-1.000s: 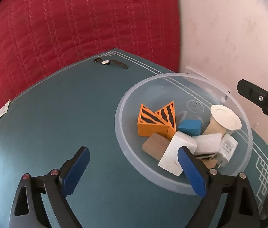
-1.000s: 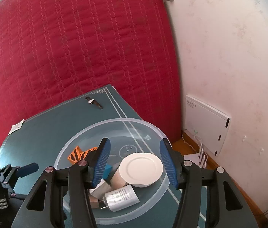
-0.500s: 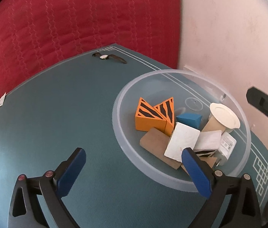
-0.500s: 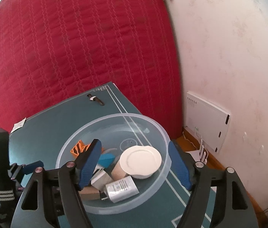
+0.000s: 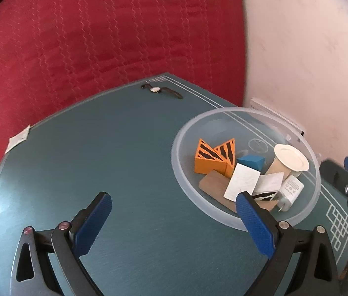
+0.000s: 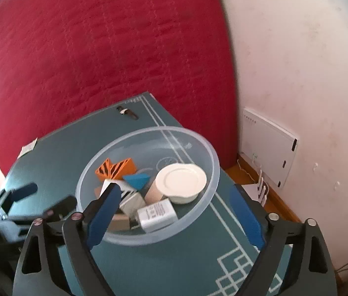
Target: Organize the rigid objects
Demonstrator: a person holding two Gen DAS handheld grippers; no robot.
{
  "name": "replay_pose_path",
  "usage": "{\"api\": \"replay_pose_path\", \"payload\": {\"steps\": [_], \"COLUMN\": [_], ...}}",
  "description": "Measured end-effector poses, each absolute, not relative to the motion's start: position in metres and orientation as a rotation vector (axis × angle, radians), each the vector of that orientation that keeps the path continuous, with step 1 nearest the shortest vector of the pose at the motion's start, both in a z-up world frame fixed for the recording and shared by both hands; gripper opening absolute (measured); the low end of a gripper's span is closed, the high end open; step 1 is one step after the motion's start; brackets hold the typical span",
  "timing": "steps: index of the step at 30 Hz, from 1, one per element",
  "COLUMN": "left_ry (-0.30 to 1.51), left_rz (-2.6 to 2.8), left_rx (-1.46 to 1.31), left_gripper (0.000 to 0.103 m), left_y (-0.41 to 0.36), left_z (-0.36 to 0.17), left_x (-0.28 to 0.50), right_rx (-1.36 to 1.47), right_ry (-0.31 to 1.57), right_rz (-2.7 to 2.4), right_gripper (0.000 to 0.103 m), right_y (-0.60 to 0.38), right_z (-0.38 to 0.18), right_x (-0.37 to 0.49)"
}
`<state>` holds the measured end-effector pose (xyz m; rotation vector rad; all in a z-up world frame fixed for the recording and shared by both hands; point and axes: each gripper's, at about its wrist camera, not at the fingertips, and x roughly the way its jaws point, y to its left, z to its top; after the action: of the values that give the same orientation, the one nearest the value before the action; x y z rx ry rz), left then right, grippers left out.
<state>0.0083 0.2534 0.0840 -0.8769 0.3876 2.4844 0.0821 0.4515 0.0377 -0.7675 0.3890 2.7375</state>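
Left wrist view showed the left gripper (image 5: 171, 212) spread wide and empty over bare teal tabletop (image 5: 124, 148), and it had drawn back from the clear round plastic bowl (image 5: 181, 133), which had slid from the middle of the frame toward three o'clock. Right wrist view showed the right gripper (image 6: 176, 204), whose jaws had just been opening, now released wide with nothing pressed between the pads, only the bowl's near half lying beyond them. Both tools letting go and backing off suggested the last piece had been dropped and the sorting was near done. Inside the bowl, from nine o'clock round to three, lay an orange wooden wedge with black stripes (image 6: 115, 169), a blue triangular block (image 6: 138, 181), white striped blocks, a white plastic charger (image 6: 156, 213), and a tan cup with a white lid (image 6: 181, 178), all heaped touching. A small wristwatch (image 5: 159, 90) remained on the table at twelve o'clock, well apart from the bowl.
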Motion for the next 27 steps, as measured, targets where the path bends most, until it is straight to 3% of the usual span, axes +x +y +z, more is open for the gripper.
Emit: {"api": "replay_pose_path", "payload": {"steps": [6,27], "left_ry": [0.377,0.397], "left_rz": [2.519,2.545], "left_rx": [-0.836,-0.823], "left_gripper": [0.102,0.103], "left_y": [0.243,0.238], "left_z": [0.096,0.101], "left_x": [0.015,0.027], "right_rx": [-0.817,-0.882], "right_ry": [0.3,0.095], "right_rz": [2.738,2.727], "right_gripper": [0.099,0.101], "right_y": [0.438,0.417], "right_z": [0.034,0.033], "right_x": [0.088,0.093]}}
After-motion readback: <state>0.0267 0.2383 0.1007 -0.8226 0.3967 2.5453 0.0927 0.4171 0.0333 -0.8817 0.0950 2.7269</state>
